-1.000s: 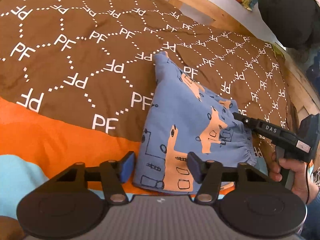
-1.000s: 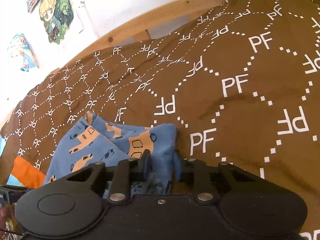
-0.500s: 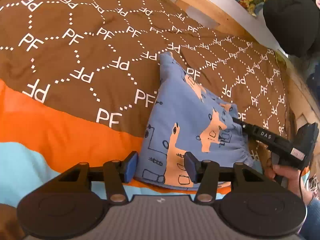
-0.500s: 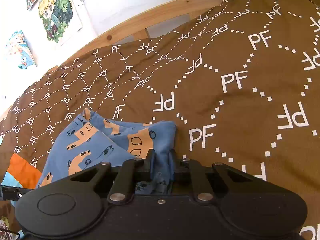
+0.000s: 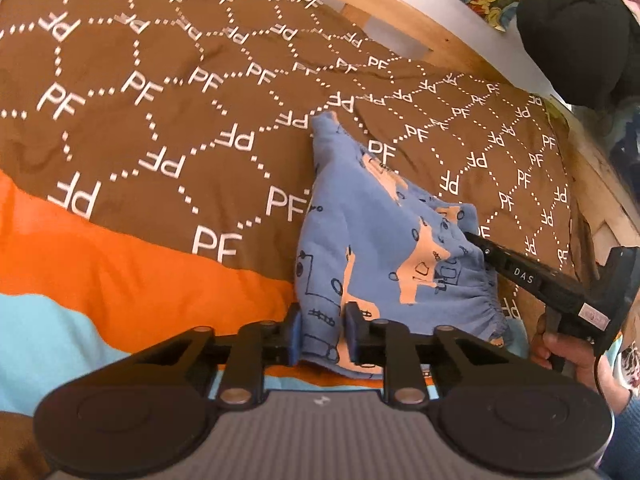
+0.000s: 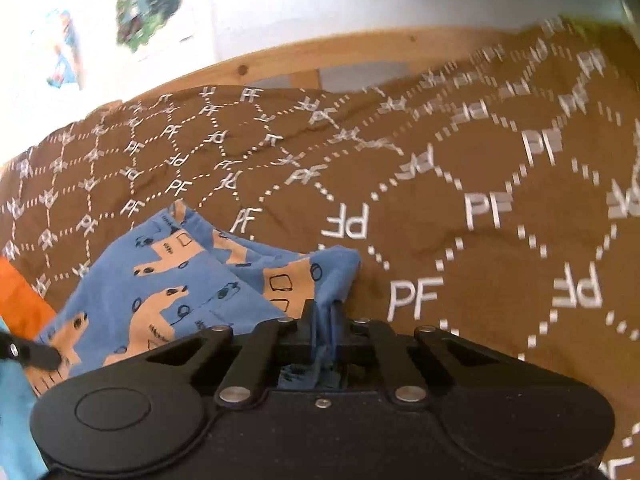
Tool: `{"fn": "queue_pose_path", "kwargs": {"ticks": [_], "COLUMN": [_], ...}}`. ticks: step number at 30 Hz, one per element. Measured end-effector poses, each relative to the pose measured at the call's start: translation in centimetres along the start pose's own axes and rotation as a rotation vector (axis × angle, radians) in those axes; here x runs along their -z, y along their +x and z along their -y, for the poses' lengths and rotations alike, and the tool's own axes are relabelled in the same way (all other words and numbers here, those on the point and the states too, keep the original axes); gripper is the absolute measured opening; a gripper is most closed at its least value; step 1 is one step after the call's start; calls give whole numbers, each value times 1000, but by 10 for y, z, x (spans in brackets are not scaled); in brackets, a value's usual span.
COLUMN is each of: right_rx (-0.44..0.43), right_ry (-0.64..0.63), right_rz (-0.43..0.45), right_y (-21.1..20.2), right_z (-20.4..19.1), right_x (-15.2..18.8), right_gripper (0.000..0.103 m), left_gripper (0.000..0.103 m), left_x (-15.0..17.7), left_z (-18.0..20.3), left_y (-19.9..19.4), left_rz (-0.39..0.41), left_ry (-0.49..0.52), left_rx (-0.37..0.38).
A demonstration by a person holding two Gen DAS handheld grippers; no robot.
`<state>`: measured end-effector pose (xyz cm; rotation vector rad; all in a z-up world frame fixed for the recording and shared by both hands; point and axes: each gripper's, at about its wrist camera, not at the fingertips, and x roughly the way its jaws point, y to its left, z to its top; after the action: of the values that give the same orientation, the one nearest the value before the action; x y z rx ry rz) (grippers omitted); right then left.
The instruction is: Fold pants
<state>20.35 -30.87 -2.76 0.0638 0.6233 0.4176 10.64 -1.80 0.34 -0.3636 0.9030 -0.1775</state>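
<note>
Small blue pants [image 5: 384, 240] with orange animal prints lie partly folded on a brown blanket [image 5: 160, 120] printed with white "PF" letters. My left gripper [image 5: 320, 334] has its jaws narrowed around the near edge of the pants, with cloth between the pads. My right gripper [image 6: 323, 320] is shut on the waistband corner of the pants [image 6: 168, 292]. From the left wrist view the right gripper [image 5: 472, 238] shows as a black tool, held by a hand, at the elastic waistband on the right.
The blanket has an orange band [image 5: 120, 264] and a light blue band [image 5: 48, 344] near me. A wooden bed rail [image 5: 420, 20] runs along the far side. A black bundle [image 5: 576, 32] sits at the upper right. Posters [image 6: 148, 0] hang on the wall.
My left gripper has moved forward and narrowed its jaws onto the near edge of the pants. My right gripper stays shut on the waistband and has shifted, with the view blurred by motion.
</note>
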Motion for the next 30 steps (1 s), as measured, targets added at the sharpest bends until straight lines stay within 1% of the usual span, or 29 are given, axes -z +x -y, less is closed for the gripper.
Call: {"fn": "queue_pose_path", "kwargs": {"ticks": [3,7,12,16,20,24,30], "right_rx": [22,34,40,64,119,146,167], "right_ry": [-60,-86,-88,-133,-243,-363,-429], "right_rz": [26,35,40,53,81,129,164], "right_y": [-6,-8,-10,-15,-24,-37,-48], "right_z": [-10,-13,-13,-20,-40,-61,-75], "right_x": [0,-1,0,1,2,3,2], "right_gripper": [5,5,5,5,4,4,4], "left_gripper": [21,20,20,20,19,19,18], "left_x": [0,1,2,3,4,4,5], "left_z": [7,14,15,15,17,19,22], "left_y": [-4,-6,-6,-7,-10,-14,-20], "left_rz": [13,24,23,30,47,67,98], "left_ry": [42,85,102,109,125,143,156], "left_rx": [-11,-23,-35,-32,-24,-14,-6]}}
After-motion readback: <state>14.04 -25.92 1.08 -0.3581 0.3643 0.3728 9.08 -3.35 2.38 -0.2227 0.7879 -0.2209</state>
